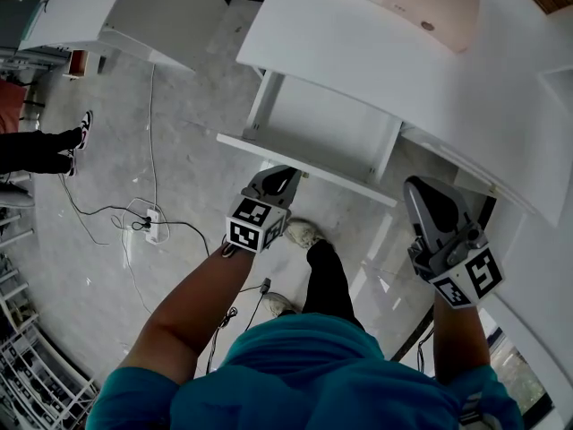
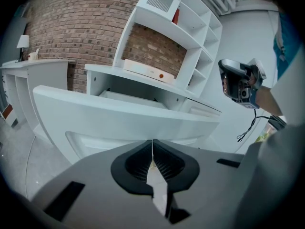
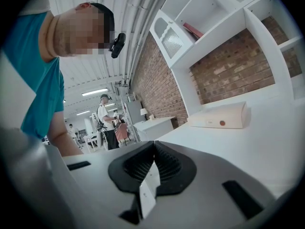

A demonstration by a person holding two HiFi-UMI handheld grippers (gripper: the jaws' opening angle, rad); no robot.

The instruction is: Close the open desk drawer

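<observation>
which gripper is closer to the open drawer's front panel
The left gripper: its shut tip is right at the front panel of the open drawer. The right gripper, also shut, sits off past the drawer's right end.

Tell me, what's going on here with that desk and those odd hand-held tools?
A person stands at a white desk whose drawer is pulled out. Each hand holds a gripper. The left gripper is close up to the drawer front, its fingers shut on nothing, apparently ready to push; whether it touches cannot be told. The right gripper, also shut and empty, is held off to the side by the desk's edge.
</observation>
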